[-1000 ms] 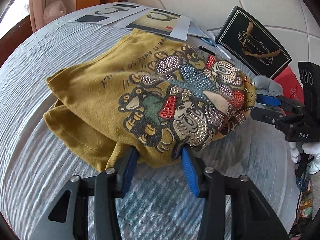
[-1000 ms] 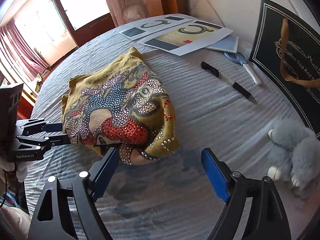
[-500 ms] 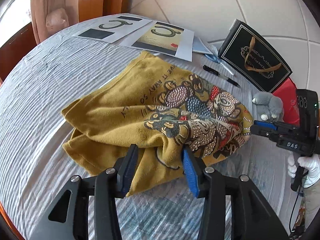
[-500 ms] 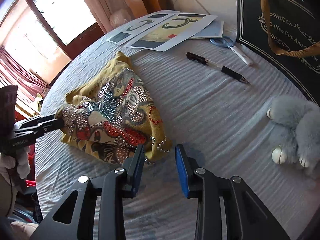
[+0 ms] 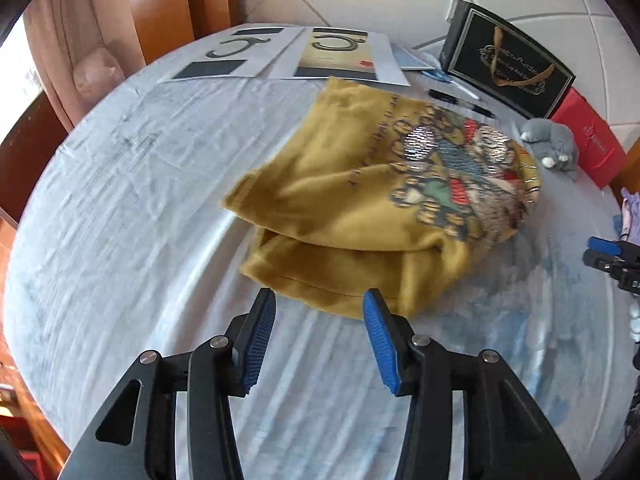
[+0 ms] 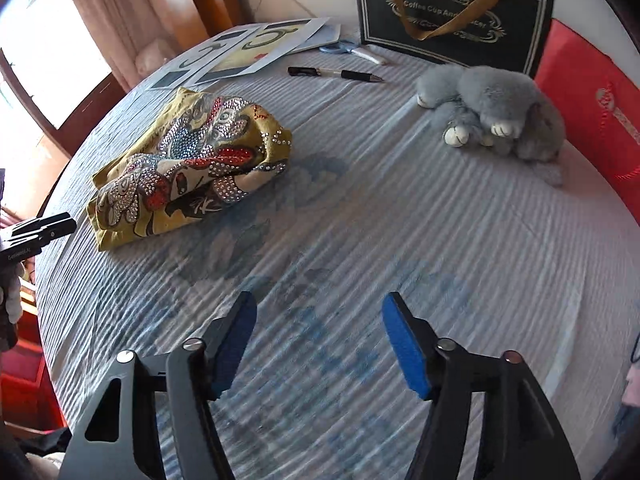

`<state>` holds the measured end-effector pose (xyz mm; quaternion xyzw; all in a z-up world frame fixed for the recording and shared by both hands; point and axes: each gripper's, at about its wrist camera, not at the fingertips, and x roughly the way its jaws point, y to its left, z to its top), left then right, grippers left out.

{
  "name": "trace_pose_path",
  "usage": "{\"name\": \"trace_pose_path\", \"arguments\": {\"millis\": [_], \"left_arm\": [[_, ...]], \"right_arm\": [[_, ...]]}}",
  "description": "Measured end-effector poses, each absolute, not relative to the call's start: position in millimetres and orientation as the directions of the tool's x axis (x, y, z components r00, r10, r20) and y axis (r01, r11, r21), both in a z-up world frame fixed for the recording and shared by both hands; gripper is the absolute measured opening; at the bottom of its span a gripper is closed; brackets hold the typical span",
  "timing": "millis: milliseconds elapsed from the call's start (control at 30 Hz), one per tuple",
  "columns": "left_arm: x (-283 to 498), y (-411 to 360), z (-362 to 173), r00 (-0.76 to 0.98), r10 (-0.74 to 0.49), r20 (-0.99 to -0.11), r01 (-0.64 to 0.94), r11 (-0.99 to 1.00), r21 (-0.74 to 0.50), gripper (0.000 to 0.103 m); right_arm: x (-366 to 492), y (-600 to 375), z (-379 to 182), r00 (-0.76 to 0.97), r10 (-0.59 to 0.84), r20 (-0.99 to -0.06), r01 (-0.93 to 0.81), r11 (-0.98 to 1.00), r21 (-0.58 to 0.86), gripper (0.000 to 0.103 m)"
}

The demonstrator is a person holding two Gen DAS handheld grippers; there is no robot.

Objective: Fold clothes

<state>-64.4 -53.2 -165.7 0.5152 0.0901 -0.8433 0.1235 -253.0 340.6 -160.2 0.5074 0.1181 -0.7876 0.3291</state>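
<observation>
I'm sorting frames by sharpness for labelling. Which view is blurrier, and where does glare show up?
Left wrist view: the yellow shirt is smeared by motion, with a streaky glint on its rhinestone print; the left tongs stay sharp. Right wrist view: the shirt and grey plush toy are crisper, the near tablecloth is slightly smeared, and the window is blown out.

One folded shirt (image 6: pixel 188 164), one plush rabbit (image 6: pixel 496 112), one pen (image 6: pixel 334 74), two printed sheets (image 5: pixel 276 54), two hand-held grippers (image 5: pixel 318 340)
</observation>
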Motion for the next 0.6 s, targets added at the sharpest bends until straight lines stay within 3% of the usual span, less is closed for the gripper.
{"name": "trace_pose_path", "arguments": {"millis": [100, 200, 467, 500, 567, 600], "left_arm": [[-77, -97, -175, -0.435, -0.097, -0.895, 0.232, -0.973, -0.008, 0.047], [-94, -122, -185, -0.463, 0.004, -0.886, 0.106, -0.993, -0.06, 0.046], [-124, -125, -199, -0.427, 0.128, -0.895, -0.106, -0.99, -0.09, 0.046], [-125, -124, -199, -0.424, 0.13, -0.896, -0.117, -0.989, -0.088, 0.045], [-127, -123, -199, -0.401, 0.169, -0.9, -0.129, -0.983, -0.127, 0.022], [-128, -123, -199, -0.39, 0.185, -0.902, -0.135, -0.98, -0.142, 0.019]], "right_arm": [[-218, 323, -157, -0.345, -0.408, -0.845, 0.569, -0.807, 0.158, 0.061], [-183, 286, -160, -0.406, -0.388, -0.827, 0.499, -0.853, 0.155, 0.061], [-138, 168, -171, -0.427, -0.357, -0.831, 0.322, -0.919, 0.229, 0.063], [-138, 156, -172, -0.435, -0.343, -0.833, 0.312, -0.925, 0.218, 0.064], [-137, 132, -174, -0.446, -0.32, -0.835, 0.296, -0.934, 0.2, 0.067], [-138, 122, -176, -0.45, -0.312, -0.837, 0.288, -0.938, 0.195, 0.067]]}}
